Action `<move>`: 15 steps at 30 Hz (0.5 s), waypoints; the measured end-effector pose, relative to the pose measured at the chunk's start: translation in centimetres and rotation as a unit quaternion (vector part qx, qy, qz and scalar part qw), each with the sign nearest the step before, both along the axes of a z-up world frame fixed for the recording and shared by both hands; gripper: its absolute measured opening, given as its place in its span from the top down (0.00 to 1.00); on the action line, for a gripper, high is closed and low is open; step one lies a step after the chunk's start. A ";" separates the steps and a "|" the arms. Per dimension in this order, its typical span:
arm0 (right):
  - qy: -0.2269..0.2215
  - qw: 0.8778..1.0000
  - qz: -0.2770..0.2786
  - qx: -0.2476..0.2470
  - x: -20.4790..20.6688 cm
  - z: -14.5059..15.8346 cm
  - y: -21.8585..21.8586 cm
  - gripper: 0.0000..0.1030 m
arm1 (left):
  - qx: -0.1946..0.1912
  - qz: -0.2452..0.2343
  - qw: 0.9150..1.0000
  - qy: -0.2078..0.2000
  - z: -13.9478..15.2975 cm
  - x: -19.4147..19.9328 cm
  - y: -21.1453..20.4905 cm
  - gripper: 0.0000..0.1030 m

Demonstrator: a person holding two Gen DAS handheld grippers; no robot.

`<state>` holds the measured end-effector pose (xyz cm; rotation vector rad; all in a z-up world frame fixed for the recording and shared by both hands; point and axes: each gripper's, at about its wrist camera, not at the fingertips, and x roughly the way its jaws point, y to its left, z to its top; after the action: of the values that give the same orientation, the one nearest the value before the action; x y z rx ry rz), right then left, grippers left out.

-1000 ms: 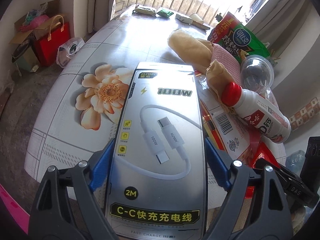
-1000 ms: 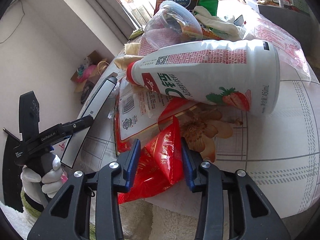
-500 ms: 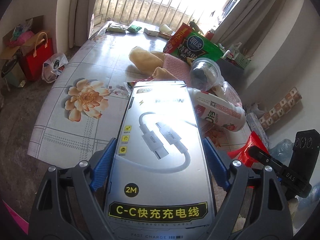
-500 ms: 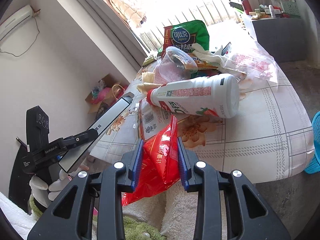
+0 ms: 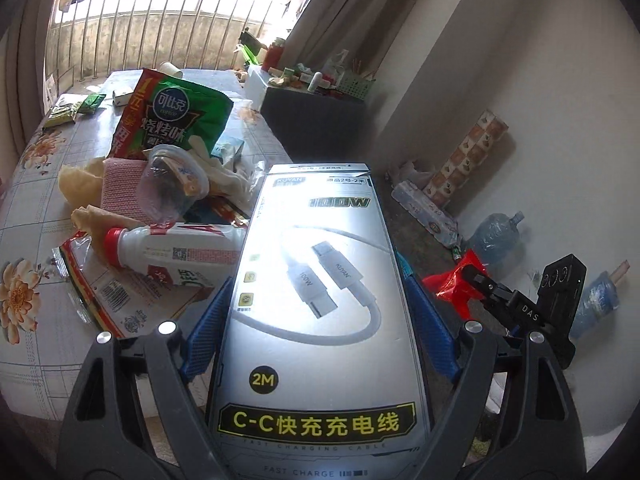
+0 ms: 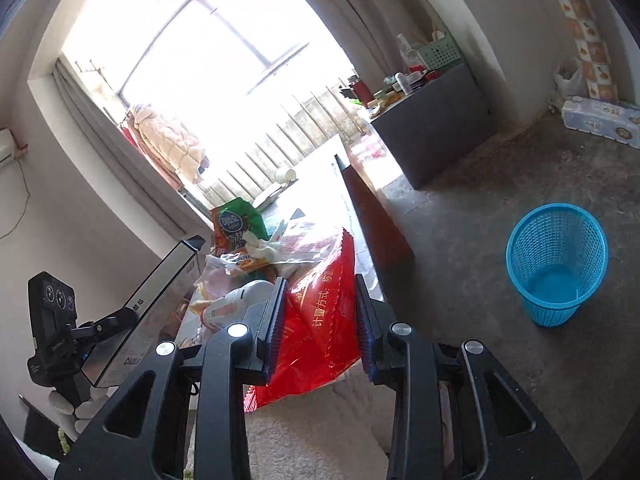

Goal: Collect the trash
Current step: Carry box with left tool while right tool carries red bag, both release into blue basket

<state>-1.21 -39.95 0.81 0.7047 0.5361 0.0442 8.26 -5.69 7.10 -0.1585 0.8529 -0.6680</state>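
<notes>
Between my left gripper (image 5: 316, 320) jaws sits the silver charging-cable box (image 5: 320, 300), clamped by its long edges and held up off the worktop (image 5: 36, 216). My right gripper (image 6: 318, 320) has its jaws pinched on a crumpled red snack wrapper (image 6: 320, 312). Beyond the box, a white drink bottle (image 5: 172, 248) lies on its side among wrappers, a green chip bag (image 5: 172, 120) behind it. Farther off, a blue mesh wastebasket (image 6: 556, 264) stands on the floor.

The cable box (image 5: 320, 312) reads "KUYAN", "100W", "2M" and "FAST CHARGE".
</notes>
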 end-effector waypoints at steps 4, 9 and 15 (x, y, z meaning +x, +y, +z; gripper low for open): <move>0.037 0.995 -0.088 0.018 0.7 -2.4 -6.3 0.69 | 0.001 -0.097 0.995 0.024 -0.2 2.6 -9.2 0.22; 0.097 0.980 -0.159 0.066 3.1 -7.4 -13.6 0.69 | 0.043 -0.173 0.982 0.069 -3.3 7.0 -22.5 0.22; 0.171 0.956 -0.206 0.120 7.2 -15.0 -21.2 0.69 | 0.141 -0.189 0.964 0.120 -11.0 12.8 -36.3 0.22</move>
<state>5.96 -61.19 -14.19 1.0601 0.7124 -0.4168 21.01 -42.00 -3.94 0.1899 1.2180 -0.8866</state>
